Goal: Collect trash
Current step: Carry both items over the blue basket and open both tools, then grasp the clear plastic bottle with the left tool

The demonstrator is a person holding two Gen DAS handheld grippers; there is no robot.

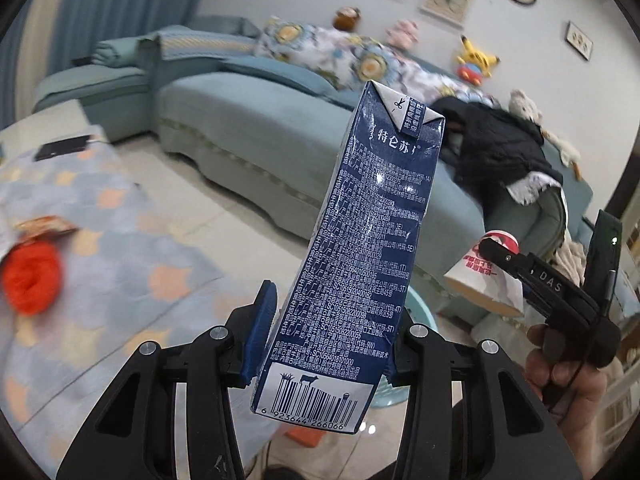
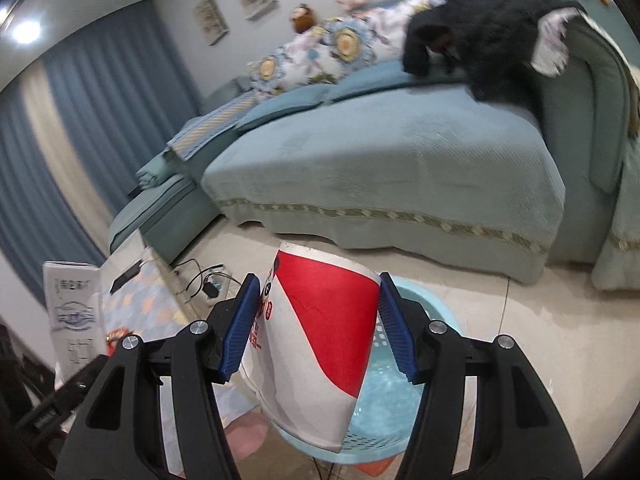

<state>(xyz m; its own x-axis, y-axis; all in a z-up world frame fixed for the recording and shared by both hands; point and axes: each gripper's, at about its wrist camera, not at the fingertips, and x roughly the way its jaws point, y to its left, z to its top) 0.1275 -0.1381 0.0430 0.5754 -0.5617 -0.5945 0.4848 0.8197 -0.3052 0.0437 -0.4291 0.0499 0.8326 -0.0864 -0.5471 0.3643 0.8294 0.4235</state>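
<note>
My left gripper [image 1: 326, 332] is shut on a tall dark blue milk carton [image 1: 356, 240] with white print and a barcode, held up in the air. My right gripper [image 2: 320, 324] is shut on a red and white paper cup [image 2: 320, 344], held just above a light blue plastic basket [image 2: 400, 400] on the floor. The right gripper [image 1: 496, 252] with the cup [image 1: 486, 280] also shows at the right of the left wrist view. An orange-red crumpled item [image 1: 32, 276] and a wrapper [image 1: 44, 226] lie on the patterned tablecloth [image 1: 120, 280] at the left.
A teal sofa [image 2: 380, 160] with floral cushions, plush toys and a black jacket [image 2: 492, 24] stands behind. A phone [image 1: 64, 146] lies on the table. Cables and a power strip [image 2: 208, 284] lie on the tiled floor. A white paper box [image 2: 72, 312] stands at the left.
</note>
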